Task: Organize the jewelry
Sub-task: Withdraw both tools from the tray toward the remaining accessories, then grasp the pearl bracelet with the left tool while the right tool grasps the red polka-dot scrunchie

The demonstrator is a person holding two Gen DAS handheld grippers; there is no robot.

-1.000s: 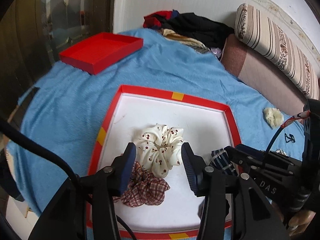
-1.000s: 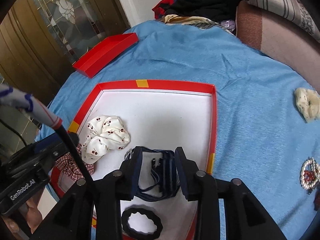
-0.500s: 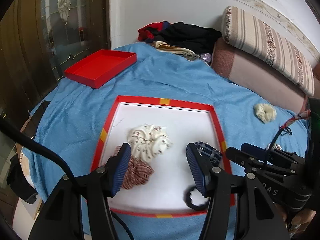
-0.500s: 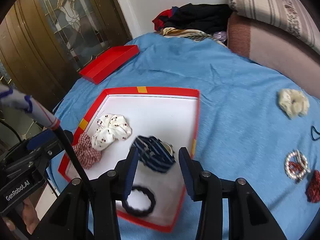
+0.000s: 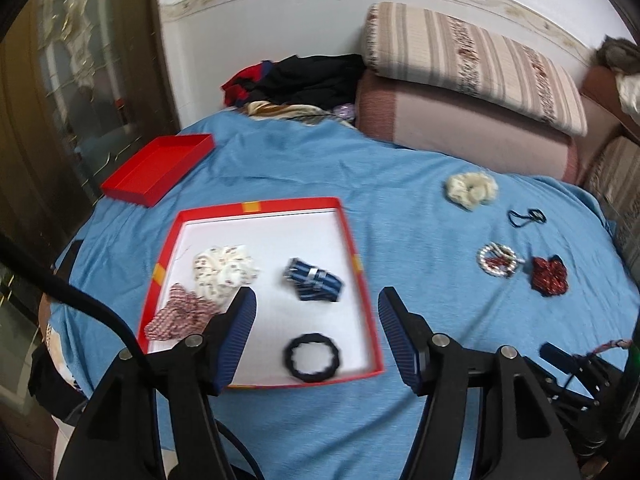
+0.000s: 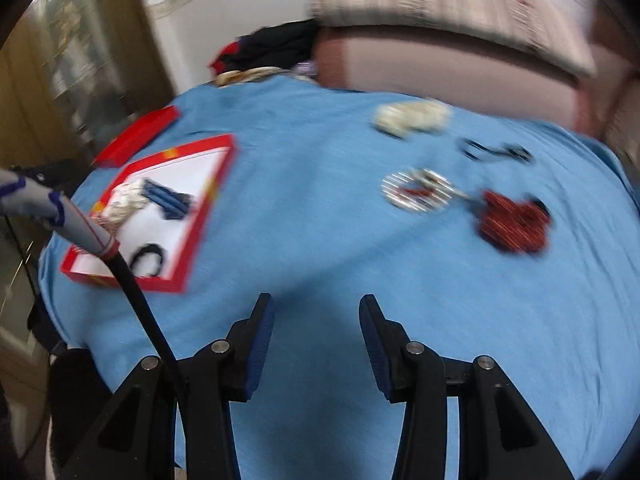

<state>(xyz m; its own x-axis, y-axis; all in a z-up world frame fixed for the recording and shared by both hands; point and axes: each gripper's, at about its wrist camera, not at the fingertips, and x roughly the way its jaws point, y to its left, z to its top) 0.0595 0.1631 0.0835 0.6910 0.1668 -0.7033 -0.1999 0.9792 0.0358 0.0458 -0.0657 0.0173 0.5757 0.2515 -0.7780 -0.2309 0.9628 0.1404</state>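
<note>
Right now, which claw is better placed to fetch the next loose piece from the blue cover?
Probably the right claw: empty, jaws opening, it faces the pearl bracelet and dark red scrunchie. The left claw hangs over the red-rimmed tray.

Left gripper (image 5: pixel 316 340) and right gripper (image 6: pixel 316 344) empty, fingers opening.

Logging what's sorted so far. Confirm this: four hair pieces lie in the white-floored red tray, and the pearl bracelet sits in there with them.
Wrong on the pearl bracelet: the left wrist view shows it out on the blue cover, right of the red tray, beside the red scrunchie. The four hair pieces in the tray are right.
</note>
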